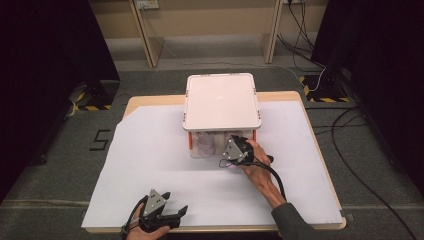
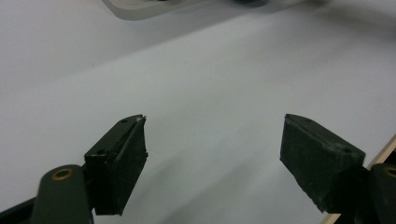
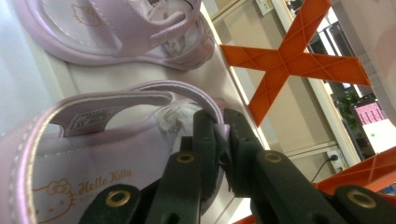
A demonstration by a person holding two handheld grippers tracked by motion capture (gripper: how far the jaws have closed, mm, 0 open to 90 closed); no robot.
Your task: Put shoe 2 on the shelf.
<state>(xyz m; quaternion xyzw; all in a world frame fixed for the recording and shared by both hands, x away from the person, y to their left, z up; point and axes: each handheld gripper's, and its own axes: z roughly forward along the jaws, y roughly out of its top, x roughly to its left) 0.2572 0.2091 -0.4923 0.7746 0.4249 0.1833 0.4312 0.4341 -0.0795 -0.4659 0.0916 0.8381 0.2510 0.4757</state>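
Firmly pinched: right gripper holds a lilac sandal's heel strap on the lower shelf

Closest to the lens, the right gripper (image 3: 219,140) has its two black jaws pressed together on the back strap of a pale lilac sandal (image 3: 93,154), with the thin strap edge caught between them. The sandal lies directly under and ahead of this gripper, its printed insole facing the camera. It sits on the lower level of a small white rack (image 1: 222,101) with orange cross-braces (image 3: 292,58).

Judging from the grip, the step in hand is drawing this sandal out from under the rack's top. The hold is on a narrow, soft strap, so a slow, level pull straight back toward the person seems wise; a jerk could let the strap slip free or fold.

Just beyond the held sandal, farther along the jaws' line, lies a second lilac sandal (image 3: 121,32), near but apart from the first. It could be nudged if the held one swings sideways. The rack's flat top hangs low over the gripper, leaving little room to lift, and an orange brace stands close on one side.

Well apart, near the person's edge of the white sheet (image 1: 150,165) covering the table, the left gripper (image 1: 172,210) rests with jaws spread wide, holding nothing.
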